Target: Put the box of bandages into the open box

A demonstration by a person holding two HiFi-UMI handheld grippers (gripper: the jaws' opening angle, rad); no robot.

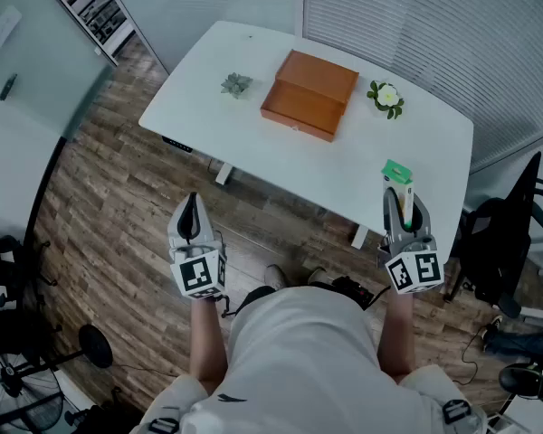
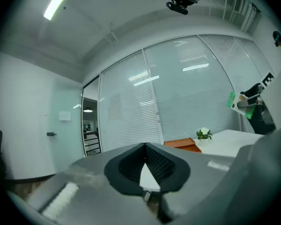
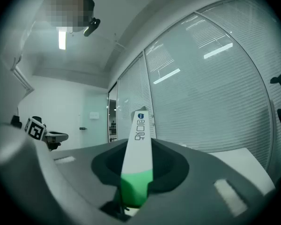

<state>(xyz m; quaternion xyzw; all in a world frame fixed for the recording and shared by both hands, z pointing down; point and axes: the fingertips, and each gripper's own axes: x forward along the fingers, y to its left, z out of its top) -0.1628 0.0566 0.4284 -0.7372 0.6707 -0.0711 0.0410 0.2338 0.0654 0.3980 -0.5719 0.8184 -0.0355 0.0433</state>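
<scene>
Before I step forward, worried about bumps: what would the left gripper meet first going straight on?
Probably the near edge of the white table, though the left gripper may ride above it; height is unclear.

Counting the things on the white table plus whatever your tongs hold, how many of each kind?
Wooden box: 1
Bandage box: 1
Small plants: 2, a succulent and a white-flowered plant
Total: 4

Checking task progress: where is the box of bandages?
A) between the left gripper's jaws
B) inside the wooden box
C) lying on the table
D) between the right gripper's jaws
D: the right gripper view shows the green-and-white box of bandages clamped in the right gripper.
</scene>
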